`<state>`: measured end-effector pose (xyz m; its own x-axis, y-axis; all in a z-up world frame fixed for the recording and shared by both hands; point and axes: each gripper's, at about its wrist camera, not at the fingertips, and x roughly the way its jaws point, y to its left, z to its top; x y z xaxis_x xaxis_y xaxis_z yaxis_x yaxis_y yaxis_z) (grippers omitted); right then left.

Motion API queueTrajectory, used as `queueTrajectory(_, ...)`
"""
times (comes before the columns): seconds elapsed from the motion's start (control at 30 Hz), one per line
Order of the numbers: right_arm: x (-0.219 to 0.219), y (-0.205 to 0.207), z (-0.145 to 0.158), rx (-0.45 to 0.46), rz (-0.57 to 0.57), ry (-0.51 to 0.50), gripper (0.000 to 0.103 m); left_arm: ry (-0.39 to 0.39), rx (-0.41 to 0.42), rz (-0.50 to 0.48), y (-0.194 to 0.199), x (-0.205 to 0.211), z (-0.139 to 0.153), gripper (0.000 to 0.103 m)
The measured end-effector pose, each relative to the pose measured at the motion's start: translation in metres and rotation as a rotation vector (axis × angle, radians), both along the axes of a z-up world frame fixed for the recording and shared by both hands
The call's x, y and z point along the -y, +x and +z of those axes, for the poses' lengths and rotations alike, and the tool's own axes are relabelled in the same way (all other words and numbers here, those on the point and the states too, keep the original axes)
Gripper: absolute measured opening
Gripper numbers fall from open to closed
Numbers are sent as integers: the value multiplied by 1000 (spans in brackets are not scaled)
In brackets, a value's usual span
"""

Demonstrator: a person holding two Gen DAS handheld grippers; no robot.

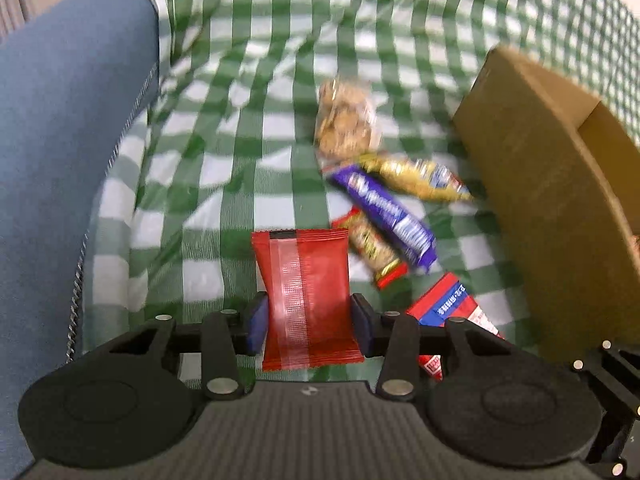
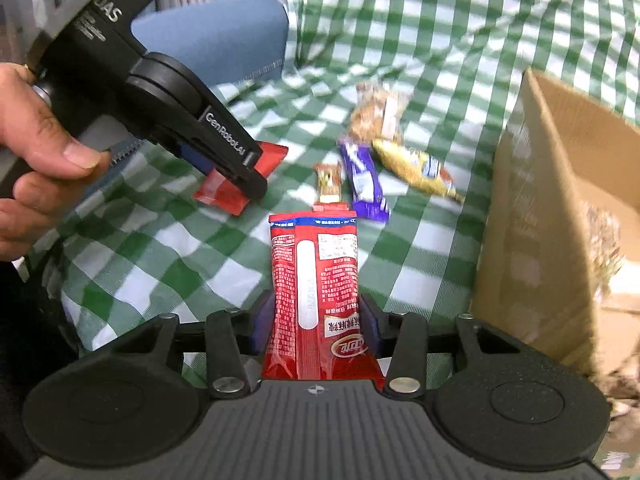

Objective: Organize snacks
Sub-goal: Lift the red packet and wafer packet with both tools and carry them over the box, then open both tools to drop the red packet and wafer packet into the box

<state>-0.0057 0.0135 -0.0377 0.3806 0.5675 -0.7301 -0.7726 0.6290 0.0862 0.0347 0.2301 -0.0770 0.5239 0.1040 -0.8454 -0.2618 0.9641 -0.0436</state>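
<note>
Box [image 2: 532,216] holds clear snack bag [image 2: 604,240]; left claw [image 1: 308,320] grips red packet [image 1: 306,292], right claw [image 2: 316,320] red sachet [image 2: 316,276].

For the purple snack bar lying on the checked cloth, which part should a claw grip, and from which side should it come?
Grip the purple snack bar across its narrow middle, coming from above. It lies flat and long on the checked cloth, so its two long edges are the likely faces for the pads. Its far end touches the gold wrapper and the clear bag of biscuits, and a small red-gold bar lies close beside it, so the middle seems safest.

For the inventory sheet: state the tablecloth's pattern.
Green and white checks on the tablecloth, clearest in the right wrist view.
</note>
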Motion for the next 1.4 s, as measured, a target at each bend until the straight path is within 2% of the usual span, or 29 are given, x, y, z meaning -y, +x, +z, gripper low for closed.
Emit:
queueTrajectory(0.2,14,-7,24,81,-4,67,47,9,145,42,-20,-4,29,47)
queueTrajectory(0.43,41,-6,57,148,-33,136,47,27,201,71,-27,-5,47,47)
queueTrajectory(0.73,78,1,93,224,-102,249,47,64,269,5,-25,22,66,47)
queueTrajectory(0.93,116,28,124,271,-192,312,47,63,327,-40,-21,46,80,47)
queueTrajectory(1.03,142,47,136,324,-247,312,47,83,350,-81,-18,64,84,48)
queueTrajectory(1.13,170,68,136,349,-344,295,47,95,373,-120,-15,82,88,48)
queueTrajectory(1.27,199,92,119,292,-511,247,46,95,407,-172,-10,107,91,48)
queueTrajectory(1.4,211,101,106,262,-603,162,46,92,438,-222,3,136,90,47)
